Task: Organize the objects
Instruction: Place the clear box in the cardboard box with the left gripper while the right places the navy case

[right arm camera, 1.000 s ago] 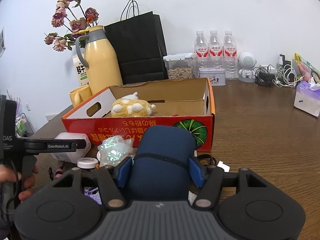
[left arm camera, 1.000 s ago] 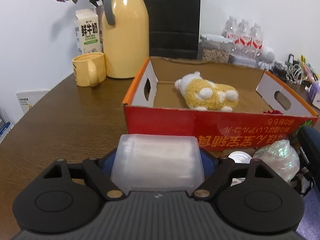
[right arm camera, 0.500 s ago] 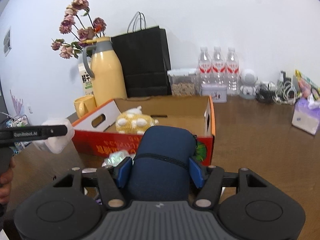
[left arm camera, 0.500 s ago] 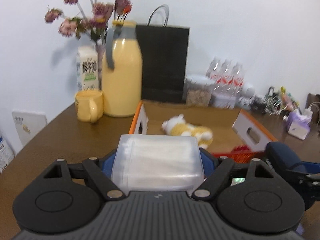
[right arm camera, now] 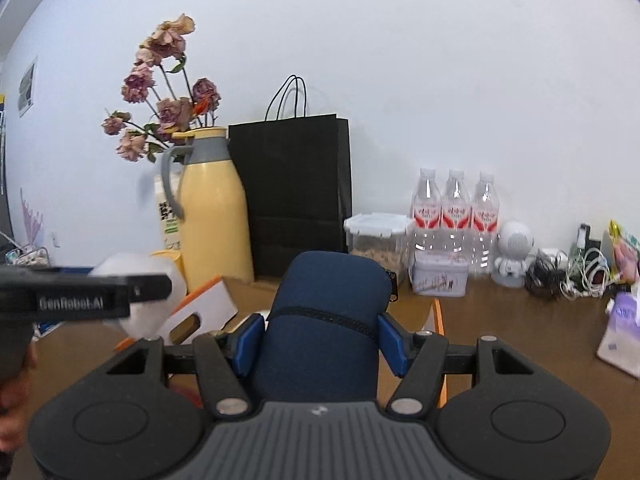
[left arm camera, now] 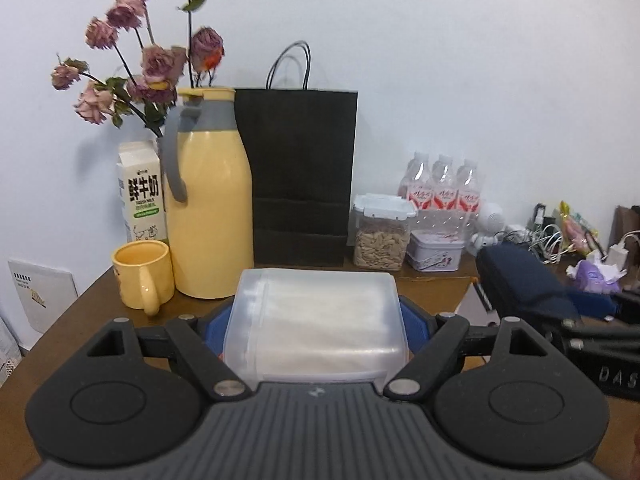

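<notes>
At the far left of the bench (left arm camera: 72, 320) a yellow mug (left arm camera: 142, 276) stands just before the yellow flask (left arm camera: 208, 208), with a milk carton (left arm camera: 141, 192) and dried roses (left arm camera: 136, 68) behind them and a black paper bag (left arm camera: 300, 172) to their right. Your left claw (left arm camera: 316, 316) is clenched on a translucent plastic box (left arm camera: 316, 320), carried above the bench. Further right, your right claw (right arm camera: 320, 336) grips a dark blue pouch (right arm camera: 324, 320), also off the surface, over the cardboard box (right arm camera: 204, 308) with its orange rim. Beyond stand a lidded jar (right arm camera: 376, 240), three water bottles (right arm camera: 456, 212) and tangled cables (right arm camera: 560, 276).
</notes>
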The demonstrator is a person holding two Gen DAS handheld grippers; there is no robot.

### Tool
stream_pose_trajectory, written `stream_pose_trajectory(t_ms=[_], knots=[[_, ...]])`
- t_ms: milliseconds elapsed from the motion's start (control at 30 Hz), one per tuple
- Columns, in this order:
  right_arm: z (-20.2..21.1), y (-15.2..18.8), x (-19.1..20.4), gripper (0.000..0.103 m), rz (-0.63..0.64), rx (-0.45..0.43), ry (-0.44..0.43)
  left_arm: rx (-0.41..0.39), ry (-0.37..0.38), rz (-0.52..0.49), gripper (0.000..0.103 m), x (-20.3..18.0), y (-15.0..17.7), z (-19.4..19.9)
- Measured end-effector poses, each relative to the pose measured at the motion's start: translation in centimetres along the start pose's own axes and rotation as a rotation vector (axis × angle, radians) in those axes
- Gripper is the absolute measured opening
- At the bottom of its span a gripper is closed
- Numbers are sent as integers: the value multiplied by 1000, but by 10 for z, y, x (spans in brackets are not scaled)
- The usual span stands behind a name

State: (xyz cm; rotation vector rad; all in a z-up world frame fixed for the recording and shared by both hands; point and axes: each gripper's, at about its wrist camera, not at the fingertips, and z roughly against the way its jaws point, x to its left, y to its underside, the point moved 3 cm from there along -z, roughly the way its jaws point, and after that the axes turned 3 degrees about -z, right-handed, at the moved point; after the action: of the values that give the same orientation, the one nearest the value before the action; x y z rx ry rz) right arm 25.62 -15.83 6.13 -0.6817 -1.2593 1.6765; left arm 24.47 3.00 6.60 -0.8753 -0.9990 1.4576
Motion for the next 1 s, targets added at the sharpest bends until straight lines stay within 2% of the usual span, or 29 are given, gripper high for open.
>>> stream_pose_trajectory(t_ms=[200, 333, 467, 633, 833, 933, 1000], knots=[[-56, -12, -9, 60, 5, 37, 34, 50, -63, 50, 82, 10, 2, -48], [-95, -5, -18, 60, 3, 82, 65, 78, -102, 58, 82, 16, 11, -68], [-125, 10, -28, 60, -22, 129, 94, 144, -116, 43, 82, 18, 26, -88], [-137, 28, -33, 60, -30, 185, 90, 172, -115, 17, 82, 17, 37, -94], [-138, 36, -30, 58, -18, 226, 81, 170, -122, -5, 83, 14, 39, -94], [-138, 37, -30, 34, -12, 231, 91, 166, -121, -15, 83, 13, 39, -94], [-135, 34, -32, 34, -23, 224, 83, 165, -119, -14, 83, 13, 39, -94]])
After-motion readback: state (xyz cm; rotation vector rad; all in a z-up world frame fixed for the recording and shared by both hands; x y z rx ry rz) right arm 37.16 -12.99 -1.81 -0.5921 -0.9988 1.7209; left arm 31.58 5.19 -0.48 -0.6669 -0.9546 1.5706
